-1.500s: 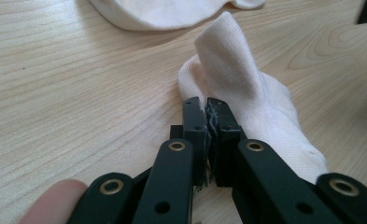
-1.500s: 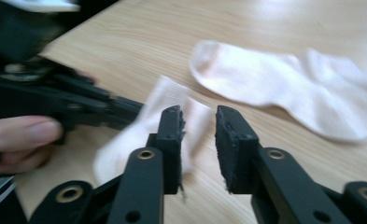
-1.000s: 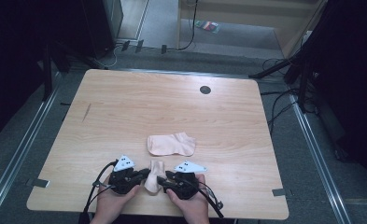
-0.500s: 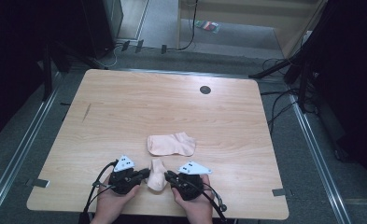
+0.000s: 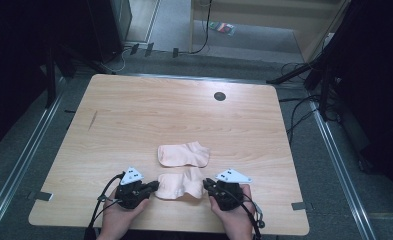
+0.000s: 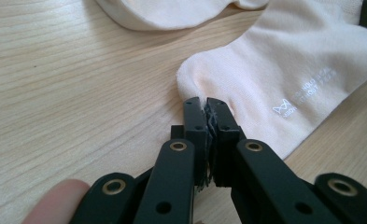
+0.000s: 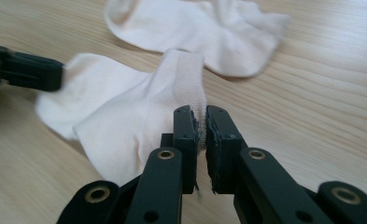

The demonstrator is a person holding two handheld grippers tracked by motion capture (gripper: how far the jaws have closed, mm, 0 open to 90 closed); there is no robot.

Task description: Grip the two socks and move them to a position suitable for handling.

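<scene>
The near sock is held stretched flat between the two grippers at the front edge of the worktop, just in front of the second sock, which lies loose and untouched on the wood. The left gripper is placed at the toe end of the near sock, and its fingers are pressed together on a small fold of the fabric, so that this end is kept anchored. The right gripper is set at the opposite end of the near sock, at the ribbed cuff; its fingers have just been closing and are now pinched on the cuff edge, with only a thin slit left between them for the cloth. With both ends clamped and the grippers drawn apart, the near sock is spread out to its full length rather than bunched. It is judged that this is done so that the near sock can be smoothed and then laid on, or matched with, the second sock behind it. A slip at the thin cuff edge seems the likeliest fault
</scene>
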